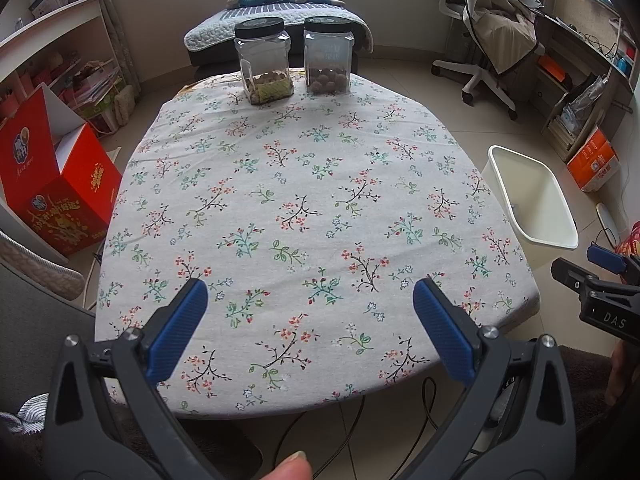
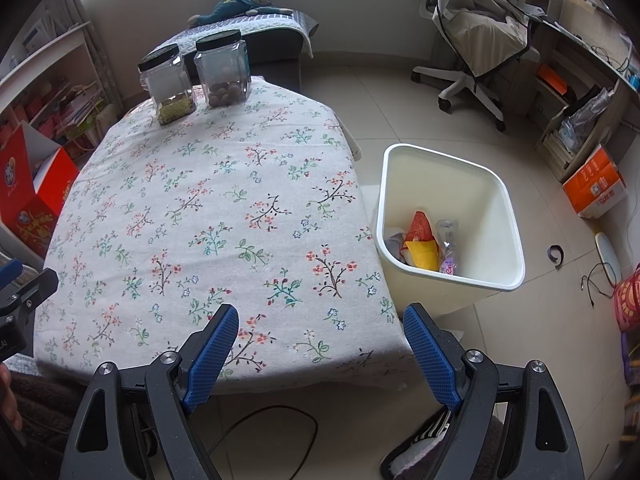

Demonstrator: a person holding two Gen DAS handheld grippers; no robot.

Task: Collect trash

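A white trash bin (image 2: 508, 216) stands on the floor right of the table; it also shows in the left wrist view (image 1: 560, 196). Inside lie a red and yellow wrapper (image 2: 420, 244), a crushed clear plastic bottle (image 2: 448, 240) and some pale scraps. My left gripper (image 1: 310, 304) is open and empty above the near part of the floral tablecloth (image 1: 304, 200). My right gripper (image 2: 320, 328) is open and empty over the table's near right corner, left of the bin. The right gripper also shows at the right edge of the left wrist view (image 1: 600, 280).
Two clear jars with black lids (image 1: 264, 60) (image 1: 328, 56) stand at the table's far edge, holding snacks. A red box (image 1: 60, 184) sits on the floor at left, an office chair (image 2: 472, 40) at back right, an orange box (image 2: 596, 188) and cables (image 2: 600, 280) at right.
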